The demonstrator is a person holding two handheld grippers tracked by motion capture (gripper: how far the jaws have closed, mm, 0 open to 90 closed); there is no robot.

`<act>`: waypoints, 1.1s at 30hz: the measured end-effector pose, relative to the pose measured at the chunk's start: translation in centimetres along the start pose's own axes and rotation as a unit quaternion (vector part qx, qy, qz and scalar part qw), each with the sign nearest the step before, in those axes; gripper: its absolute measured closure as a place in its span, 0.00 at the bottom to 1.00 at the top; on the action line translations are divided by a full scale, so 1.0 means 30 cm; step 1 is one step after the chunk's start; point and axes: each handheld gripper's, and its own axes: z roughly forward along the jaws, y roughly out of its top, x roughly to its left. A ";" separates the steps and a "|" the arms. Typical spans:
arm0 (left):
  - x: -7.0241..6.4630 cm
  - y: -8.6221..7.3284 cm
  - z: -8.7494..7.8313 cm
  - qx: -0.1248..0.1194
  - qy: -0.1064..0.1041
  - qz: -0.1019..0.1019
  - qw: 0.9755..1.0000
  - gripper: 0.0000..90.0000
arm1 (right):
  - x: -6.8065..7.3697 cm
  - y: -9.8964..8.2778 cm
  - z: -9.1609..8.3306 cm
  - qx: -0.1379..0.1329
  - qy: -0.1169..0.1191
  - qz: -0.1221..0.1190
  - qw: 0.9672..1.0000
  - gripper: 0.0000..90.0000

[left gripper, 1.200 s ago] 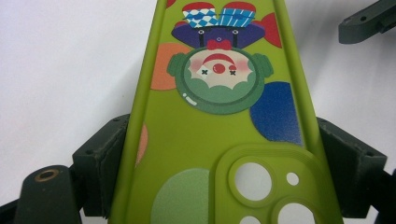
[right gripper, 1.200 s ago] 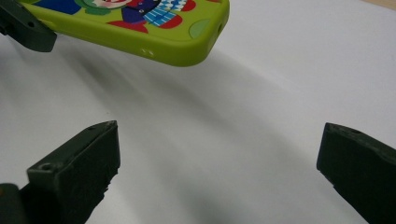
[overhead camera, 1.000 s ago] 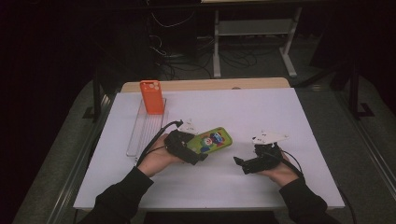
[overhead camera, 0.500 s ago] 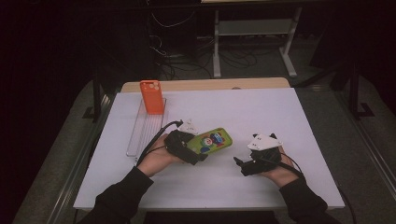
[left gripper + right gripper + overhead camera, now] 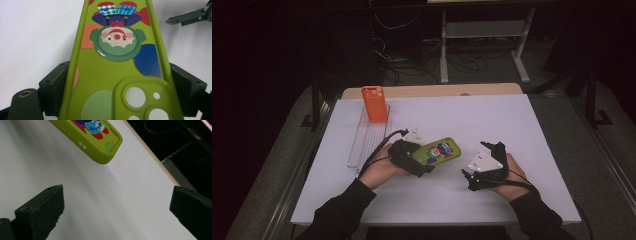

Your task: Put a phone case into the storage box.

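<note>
The left gripper (image 5: 424, 167) is clamping the green phone case (image 5: 439, 151) by its sides, offering its free end to the wide-open right gripper (image 5: 469, 175)

- Bright, even light from overhead on the white table (image 5: 522, 125); surroundings beyond it nearly black.
- Soft, faint shadows under the hands; no hard glare in the high view.
- Slightly grainy and soft overall from above.
- Close up, green phone case (image 5: 117, 75) sharp in colour, mild sheen along its edges.
- Black jaws at the frame bottoms blurred, stretched toward the corners.
- Washed-out white tabletop in both gripper views.
</note>
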 end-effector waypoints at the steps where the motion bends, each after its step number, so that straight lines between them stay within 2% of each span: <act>1: 0.000 0.000 -0.001 0.000 0.000 0.001 1.000 0.17 | 0.002 0.002 -0.001 0.000 -0.005 -0.007 1.000 0.00; 3: 0.000 0.000 -0.001 0.000 0.001 0.001 1.000 0.16 | 0.010 0.007 -0.003 -0.003 -0.015 -0.026 1.000 0.00; 4: 0.000 0.000 -0.001 -0.001 0.001 0.001 1.000 0.17 | 0.010 0.008 -0.004 -0.001 -0.020 -0.043 0.999 0.00; 7: -0.003 -0.001 0.003 -0.006 0.000 -0.002 1.000 0.17 | 0.021 0.013 -0.005 -0.005 -0.033 -0.061 0.998 0.00; 12: -0.001 0.001 0.003 -0.005 0.000 0.005 1.000 0.17 | 0.039 0.022 -0.005 -0.012 -0.053 -0.088 0.995 0.00; 16: -0.002 0.000 0.003 -0.004 0.000 0.002 1.000 0.17 | 0.055 0.028 -0.004 -0.014 -0.066 -0.109 0.992 0.00; 19: -0.006 0.000 0.006 -0.008 0.001 -0.004 1.000 0.17 | 0.060 0.029 -0.002 -0.014 -0.078 -0.133 0.988 0.00; 20: -0.005 0.000 0.005 -0.004 0.001 0.001 1.000 0.17 | 0.061 0.029 -0.001 -0.015 -0.085 -0.149 0.985 0.00; 21: -0.008 -0.001 0.009 -0.008 -0.001 -0.007 1.000 0.17 | 0.062 0.030 0.000 -0.014 -0.084 -0.159 0.984 0.00; 25: -0.005 -0.001 0.005 -0.003 0.000 -0.003 1.000 0.17 | 0.069 0.033 0.005 -0.015 -0.096 -0.182 0.979 0.00; 26: -0.006 -0.001 0.005 -0.004 0.000 -0.004 1.000 0.17 | 0.071 0.034 0.005 -0.015 -0.100 -0.195 0.975 0.00; 28: -0.003 0.000 0.002 0.002 0.001 0.003 1.000 0.17 | 0.078 0.036 0.006 -0.015 -0.108 -0.204 0.973 0.00; 29: -0.004 0.000 0.003 0.001 0.000 0.003 1.000 0.17 | 0.081 0.038 0.008 -0.018 -0.112 -0.214 0.970 0.00; 30: -0.004 0.000 0.003 0.000 0.002 0.003 1.000 0.17 | 0.086 0.040 0.006 -0.017 -0.113 -0.212 0.971 0.00; 31: -0.006 0.000 0.003 -0.002 0.001 0.001 1.000 0.17 | 0.085 0.043 0.009 -0.023 -0.121 -0.226 0.966 0.00; 32: -0.006 0.001 0.003 -0.001 0.002 0.002 1.000 0.17 | 0.091 0.044 0.009 -0.025 -0.124 -0.226 0.966 0.00; 33: -0.006 0.001 0.003 -0.003 0.002 0.001 1.000 0.17 | 0.094 0.046 0.010 -0.026 -0.127 -0.233 0.964 0.00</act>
